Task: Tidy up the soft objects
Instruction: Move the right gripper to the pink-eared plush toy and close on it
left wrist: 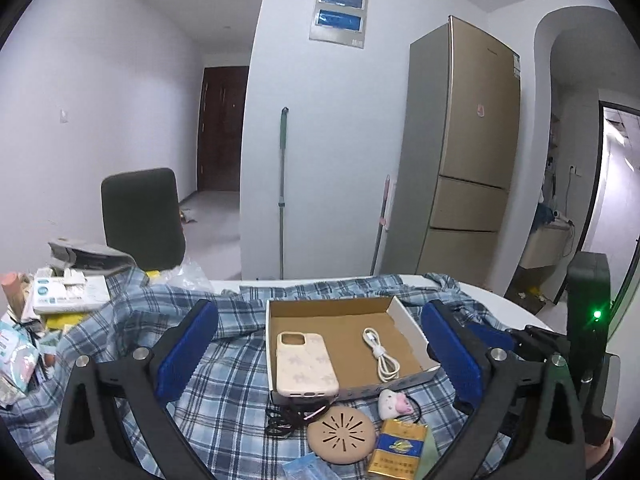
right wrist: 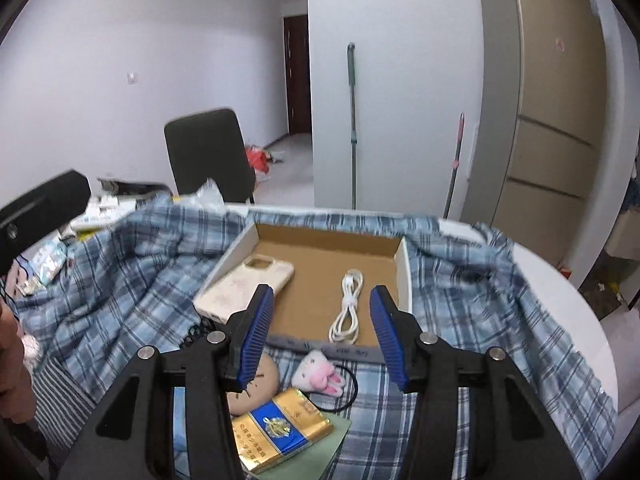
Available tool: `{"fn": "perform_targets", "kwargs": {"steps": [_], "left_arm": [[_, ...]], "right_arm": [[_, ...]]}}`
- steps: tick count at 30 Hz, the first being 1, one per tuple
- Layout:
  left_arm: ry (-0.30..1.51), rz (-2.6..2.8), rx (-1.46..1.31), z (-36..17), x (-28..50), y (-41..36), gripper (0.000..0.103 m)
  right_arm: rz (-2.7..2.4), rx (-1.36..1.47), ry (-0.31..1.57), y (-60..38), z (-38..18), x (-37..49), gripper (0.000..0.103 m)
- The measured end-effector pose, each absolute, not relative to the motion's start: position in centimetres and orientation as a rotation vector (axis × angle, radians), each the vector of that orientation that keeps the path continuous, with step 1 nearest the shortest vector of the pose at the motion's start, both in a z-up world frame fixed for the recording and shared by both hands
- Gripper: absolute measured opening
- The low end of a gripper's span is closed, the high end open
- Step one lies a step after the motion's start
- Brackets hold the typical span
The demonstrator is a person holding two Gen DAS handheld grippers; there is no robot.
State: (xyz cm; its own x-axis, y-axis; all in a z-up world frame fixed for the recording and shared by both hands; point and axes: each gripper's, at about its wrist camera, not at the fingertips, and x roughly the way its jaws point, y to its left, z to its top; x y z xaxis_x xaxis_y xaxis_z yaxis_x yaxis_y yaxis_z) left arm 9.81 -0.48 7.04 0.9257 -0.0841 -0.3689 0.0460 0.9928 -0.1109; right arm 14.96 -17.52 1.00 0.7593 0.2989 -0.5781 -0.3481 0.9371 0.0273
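A shallow cardboard box [left wrist: 328, 312] [right wrist: 320, 246] lies on a blue plaid cloth [left wrist: 224, 372] [right wrist: 120, 280]. In it are a cream phone case [left wrist: 305, 362] [right wrist: 244, 286] and a coiled white cable [left wrist: 380, 354] [right wrist: 347, 306]. In front of the box lie a small white-and-pink plush bunny on a hair tie [left wrist: 394, 402] [right wrist: 320, 372], a tan round pad [left wrist: 341, 434] [right wrist: 254, 384] and a gold-and-blue packet [left wrist: 398, 448] [right wrist: 280, 426]. My left gripper [left wrist: 320, 364] is open and empty, above the box's front. My right gripper [right wrist: 322, 336] is open and empty, just above the bunny.
The cloth covers a white round table [right wrist: 560, 288]. Clutter of boxes and packets [left wrist: 64, 292] [right wrist: 52, 256] sits at the table's left. A dark chair [left wrist: 140, 220] [right wrist: 208, 156] stands behind it. A fridge [left wrist: 468, 152] and mop handles [left wrist: 282, 192] stand by the far wall.
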Motion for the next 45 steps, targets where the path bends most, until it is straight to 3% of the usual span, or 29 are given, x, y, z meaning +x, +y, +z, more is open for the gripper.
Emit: {"fn": "perform_targets", "kwargs": {"steps": [9,25,32,42,45], "left_arm": [[0.48,-0.042,-0.148,1.5,11.5,1.4,0.103],[0.545,-0.033,-0.148,-0.6,12.8,2.2,0.103],[0.551,-0.037,-0.137,-0.7,13.0,2.0,0.103],[0.59,-0.021,-0.112,-1.7,13.6,1.8,0.103],[0.592,-0.022,-0.118,-1.7,13.6,1.9,0.103]], "right_arm": [[0.364,-0.071,0.746,-18.3,-3.4,16.2,0.049],[0.357,-0.089,0.784,-18.0,-4.7,16.9,0.051],[0.38,-0.058,0.828,-17.8,-5.7,17.5,0.063],[0.45,-0.083,0.95,-16.4,-8.0,18.0,0.06],[0.434,-0.094,0.949,-16.3,-8.3,18.2,0.054]]}}
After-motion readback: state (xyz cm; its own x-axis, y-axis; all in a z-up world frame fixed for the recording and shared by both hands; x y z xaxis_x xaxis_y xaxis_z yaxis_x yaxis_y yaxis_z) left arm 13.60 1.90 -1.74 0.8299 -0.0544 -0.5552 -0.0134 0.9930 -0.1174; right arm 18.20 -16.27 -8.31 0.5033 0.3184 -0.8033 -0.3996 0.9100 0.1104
